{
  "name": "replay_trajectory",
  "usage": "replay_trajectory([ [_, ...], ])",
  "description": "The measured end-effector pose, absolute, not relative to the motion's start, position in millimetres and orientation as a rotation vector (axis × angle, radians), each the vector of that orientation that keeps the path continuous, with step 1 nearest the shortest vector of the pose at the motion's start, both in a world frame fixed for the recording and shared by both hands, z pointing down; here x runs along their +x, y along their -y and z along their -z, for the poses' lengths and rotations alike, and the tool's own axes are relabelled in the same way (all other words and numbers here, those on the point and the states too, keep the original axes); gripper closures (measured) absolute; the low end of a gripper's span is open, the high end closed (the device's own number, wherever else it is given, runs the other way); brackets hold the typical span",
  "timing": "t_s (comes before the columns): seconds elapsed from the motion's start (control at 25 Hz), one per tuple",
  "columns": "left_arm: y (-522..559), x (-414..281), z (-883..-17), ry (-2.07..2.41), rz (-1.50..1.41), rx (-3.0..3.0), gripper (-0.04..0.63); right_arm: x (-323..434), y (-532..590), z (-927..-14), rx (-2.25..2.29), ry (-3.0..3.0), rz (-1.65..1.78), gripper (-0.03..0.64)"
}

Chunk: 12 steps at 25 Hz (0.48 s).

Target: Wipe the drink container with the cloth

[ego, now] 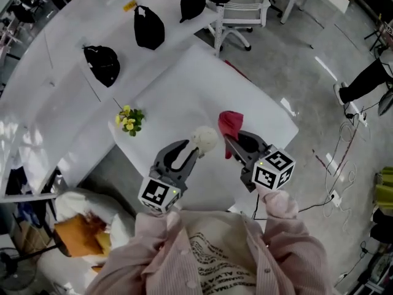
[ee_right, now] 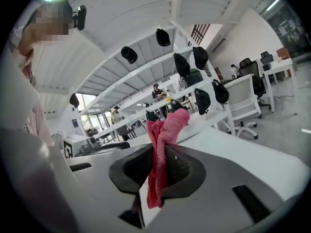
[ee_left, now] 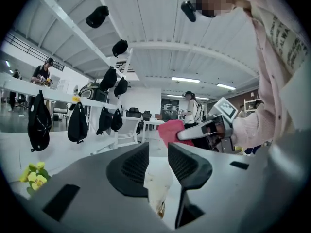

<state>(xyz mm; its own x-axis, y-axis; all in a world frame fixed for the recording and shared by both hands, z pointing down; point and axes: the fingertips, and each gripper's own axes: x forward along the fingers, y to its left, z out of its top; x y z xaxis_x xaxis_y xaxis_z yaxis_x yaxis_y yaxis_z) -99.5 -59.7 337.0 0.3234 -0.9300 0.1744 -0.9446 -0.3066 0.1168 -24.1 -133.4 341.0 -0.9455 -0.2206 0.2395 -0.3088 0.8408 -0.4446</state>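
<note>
Right of the yellow flowers (ego: 129, 120), the left tongs (ego: 196, 145) are closed on the pale drink container (ego: 204, 139), held over the desk (ego: 184, 85). The grip looks to be only at the tips, so rubbing pressure could knock the container loose. Further right of the flowers, the right tongs (ego: 229, 140) pinch the red cloth (ego: 230, 123), which might slip free.

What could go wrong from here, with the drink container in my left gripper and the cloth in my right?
1. The left gripper seems to hold the pale drink container by one end, with much of it sticking out past the fingers. Wiping pressure could twist it or knock it loose.
2. The cloth is pinched into a narrow bunch in the right gripper. Little of it spreads out, so the hard fingers may strike the container instead.
</note>
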Motion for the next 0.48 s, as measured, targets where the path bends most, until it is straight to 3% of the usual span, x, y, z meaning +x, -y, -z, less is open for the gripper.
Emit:
replay_trajectory([
  [0.48, 47.3, -101.9, -288.9, 1.92, -0.124, 2.299, 0.572, 18.5, 109.1, -276.3, 0.62, 2.999, -0.424, 0.571],
])
